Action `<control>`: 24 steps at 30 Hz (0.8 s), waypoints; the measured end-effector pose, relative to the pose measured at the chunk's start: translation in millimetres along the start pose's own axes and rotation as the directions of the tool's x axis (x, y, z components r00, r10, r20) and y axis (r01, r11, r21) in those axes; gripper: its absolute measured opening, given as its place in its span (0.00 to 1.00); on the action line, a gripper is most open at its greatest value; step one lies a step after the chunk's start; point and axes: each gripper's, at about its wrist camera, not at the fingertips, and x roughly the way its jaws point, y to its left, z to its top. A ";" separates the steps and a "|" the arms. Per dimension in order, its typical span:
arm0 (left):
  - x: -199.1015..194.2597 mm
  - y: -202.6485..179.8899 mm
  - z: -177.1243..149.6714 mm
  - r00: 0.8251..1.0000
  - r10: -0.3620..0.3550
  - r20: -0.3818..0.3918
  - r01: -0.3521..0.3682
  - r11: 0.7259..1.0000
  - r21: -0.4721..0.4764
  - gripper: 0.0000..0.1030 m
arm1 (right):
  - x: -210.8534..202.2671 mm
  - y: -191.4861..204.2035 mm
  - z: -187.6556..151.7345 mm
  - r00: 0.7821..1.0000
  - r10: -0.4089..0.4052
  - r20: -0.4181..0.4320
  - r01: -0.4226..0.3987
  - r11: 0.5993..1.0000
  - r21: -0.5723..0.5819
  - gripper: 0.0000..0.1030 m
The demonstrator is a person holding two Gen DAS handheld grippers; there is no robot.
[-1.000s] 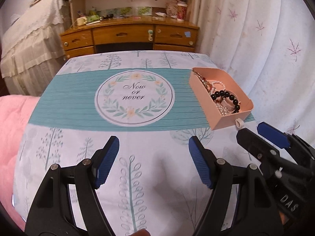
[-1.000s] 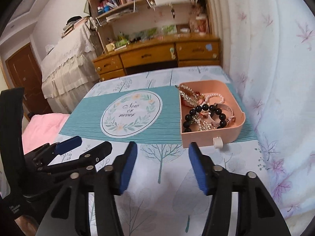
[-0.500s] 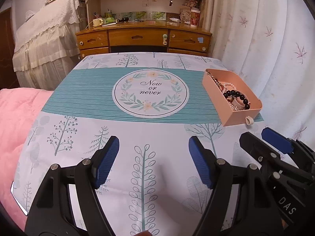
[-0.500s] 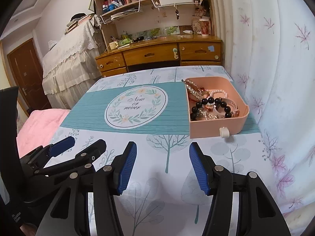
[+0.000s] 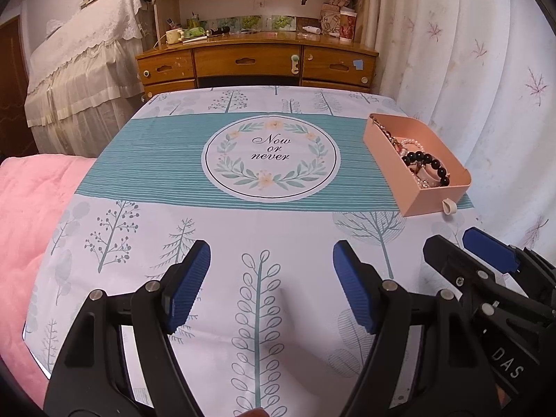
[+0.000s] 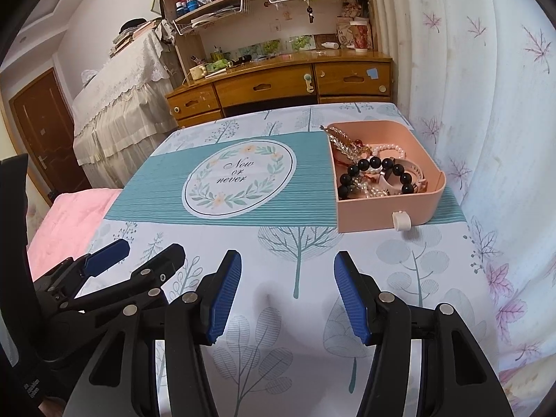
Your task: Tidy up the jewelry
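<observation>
A pink drawer-like box (image 5: 434,201) (image 6: 385,212) with a white pull tab stands at the table's right side. It holds a black bead bracelet (image 6: 378,166) (image 5: 427,163), a pearl strand (image 6: 392,148), a gold chain (image 6: 342,142) and other tangled pieces. My left gripper (image 5: 271,286) is open and empty over the near tablecloth, left of the box. My right gripper (image 6: 287,293) is open and empty, in front of the box. Each gripper shows in the other's view, the right one (image 5: 465,243) and the left one (image 6: 139,250).
The table (image 5: 208,222) has a tree-print cloth with a teal band and a round "Now or never" motif (image 5: 270,158). A pink blanket (image 5: 31,215) lies left. A wooden desk (image 5: 257,64) stands behind. A white curtain (image 5: 486,69) hangs at the right.
Both grippers have pulled back and risen from the table, so the box looks farther away. Both stay open and empty. The jewelry has not moved.
</observation>
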 end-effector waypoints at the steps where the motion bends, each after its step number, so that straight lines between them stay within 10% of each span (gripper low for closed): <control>1: 0.1 -0.1 0.0 1.000 0.001 0.000 -0.001 1.000 0.001 0.69 | -0.4 0.1 -0.1 1.000 0.000 0.001 0.000 1.000 0.000 0.55; 24: 7.3 3.1 -4.8 1.000 0.005 -0.018 -0.005 1.000 0.003 0.69 | 8.8 -0.3 -3.3 1.000 -0.002 -0.020 0.002 1.000 0.004 0.55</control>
